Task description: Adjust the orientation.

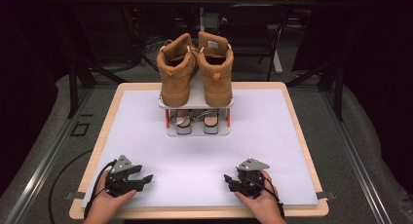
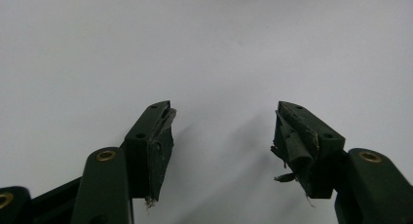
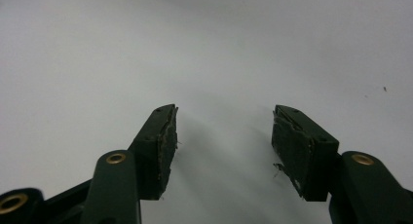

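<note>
A pair of tan suede boots, left boot (image 1: 176,70) and right boot (image 1: 215,68), stands on the top shelf of a small two-tier rack (image 1: 197,103) at the far middle of the white table. A pair of sandals (image 1: 195,121) lies on the rack's lower shelf. My left gripper (image 1: 145,179) rests near the table's front left, held in a hand, its jaws apart with nothing between them (image 2: 221,131). My right gripper (image 1: 229,179) rests at the front right, also open and empty (image 3: 224,131). Both point inward toward each other, well short of the rack.
The white table top (image 1: 263,136) has a wooden rim and bare room around the rack. Beyond the far edge stand dark metal frames, cables and a chair (image 1: 253,29). A cable (image 1: 63,175) trails off the left side.
</note>
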Available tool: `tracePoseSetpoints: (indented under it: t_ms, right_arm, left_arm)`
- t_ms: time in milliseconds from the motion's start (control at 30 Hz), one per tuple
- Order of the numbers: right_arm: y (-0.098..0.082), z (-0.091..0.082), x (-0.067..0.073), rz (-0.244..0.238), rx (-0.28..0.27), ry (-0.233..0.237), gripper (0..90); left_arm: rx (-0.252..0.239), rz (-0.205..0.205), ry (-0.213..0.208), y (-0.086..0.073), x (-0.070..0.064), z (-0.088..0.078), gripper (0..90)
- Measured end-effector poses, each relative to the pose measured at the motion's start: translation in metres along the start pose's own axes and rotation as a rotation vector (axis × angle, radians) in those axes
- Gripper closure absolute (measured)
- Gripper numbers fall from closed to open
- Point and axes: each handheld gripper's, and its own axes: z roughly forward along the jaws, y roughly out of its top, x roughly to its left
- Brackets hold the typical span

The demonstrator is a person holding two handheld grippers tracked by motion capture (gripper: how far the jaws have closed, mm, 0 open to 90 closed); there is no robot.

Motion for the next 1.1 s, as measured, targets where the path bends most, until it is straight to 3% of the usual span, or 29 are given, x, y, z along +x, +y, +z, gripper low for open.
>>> tracePoseSetpoints:
  t_ms: [133,267,333,367,500,667,1100]
  right_arm:
    - [-0.001,-0.001,-0.009,0.031,-0.007,-0.002,41.0]
    - [-0.002,-0.003,-0.018,0.075,-0.022,-0.009,40.2]
    - [-0.004,-0.005,-0.027,0.098,-0.025,-0.036,38.5]
    - [-0.004,-0.004,-0.03,0.111,-0.044,-0.05,37.9]
    - [-0.005,-0.007,-0.04,0.133,-0.036,-0.102,36.7]
    - [-0.006,-0.008,-0.045,0.145,-0.049,-0.131,35.8]
    - [-0.006,-0.01,-0.049,0.165,-0.063,-0.14,35.6]
  left_arm:
    - [-0.026,0.004,0.026,0.0,0.003,-0.001,36.6]
    - [-0.024,-0.004,0.045,-0.001,0.005,0.0,36.0]
    - [-0.013,-0.016,0.051,-0.002,0.007,0.0,36.1]
    - [-0.011,-0.042,0.052,-0.002,0.01,0.0,36.0]
    - [0.002,-0.084,0.074,-0.004,0.016,0.0,34.9]
    - [-0.013,-0.127,0.061,-0.005,0.023,-0.001,33.8]
    - [-0.008,-0.109,0.07,-0.004,0.021,-0.003,33.7]
